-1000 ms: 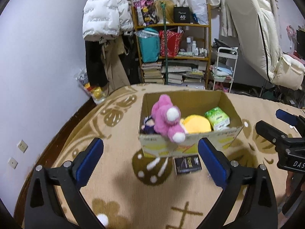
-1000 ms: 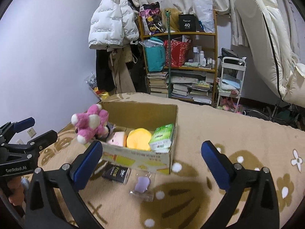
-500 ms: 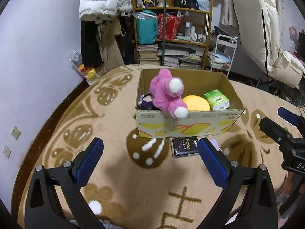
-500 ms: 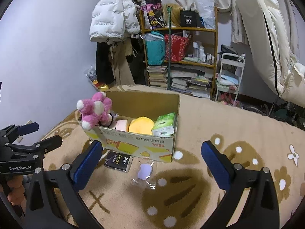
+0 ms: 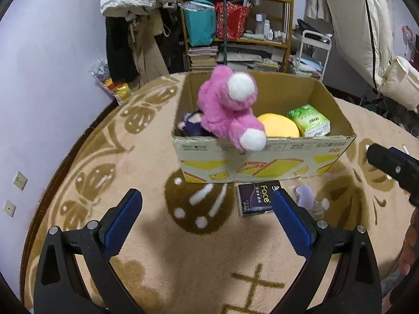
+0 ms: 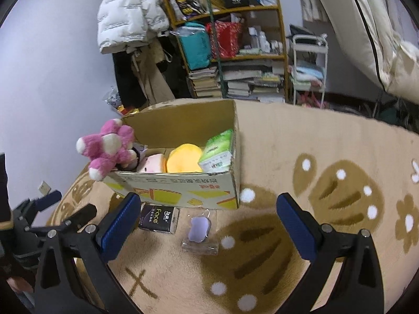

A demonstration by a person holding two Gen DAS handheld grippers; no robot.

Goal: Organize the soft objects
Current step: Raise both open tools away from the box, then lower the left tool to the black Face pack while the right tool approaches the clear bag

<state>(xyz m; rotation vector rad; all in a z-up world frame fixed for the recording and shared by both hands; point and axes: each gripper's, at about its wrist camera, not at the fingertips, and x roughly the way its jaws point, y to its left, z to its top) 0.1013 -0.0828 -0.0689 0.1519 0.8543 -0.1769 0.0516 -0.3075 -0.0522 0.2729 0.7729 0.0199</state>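
A cardboard box (image 5: 264,161) (image 6: 183,185) stands on the patterned carpet. A pink plush toy (image 5: 229,110) (image 6: 108,147) hangs over its front left rim. Inside lie a yellow round cushion (image 5: 280,128) (image 6: 184,158), a green tissue pack (image 5: 309,120) (image 6: 217,153), a dark plush (image 5: 191,125) and a pale pink plush (image 6: 153,163). In front of the box lie a dark "Face" tissue pack (image 5: 258,198) (image 6: 158,217) and a small purple item in clear wrap (image 5: 305,198) (image 6: 200,231). My left gripper (image 5: 207,217) and right gripper (image 6: 207,219) are both open, empty, short of the box.
A wooden shelf (image 5: 235,21) (image 6: 230,39) with bags, books and bottles stands behind the box. Coats hang left of it (image 5: 131,7). A white cart (image 6: 309,62) and a cream chair (image 5: 366,39) are at the right. The carpet edge meets dark floor by the left wall.
Both grippers have risen and tilted down toward the box, which now sits larger and nearer the middle. Both stay open. The objects have not moved.
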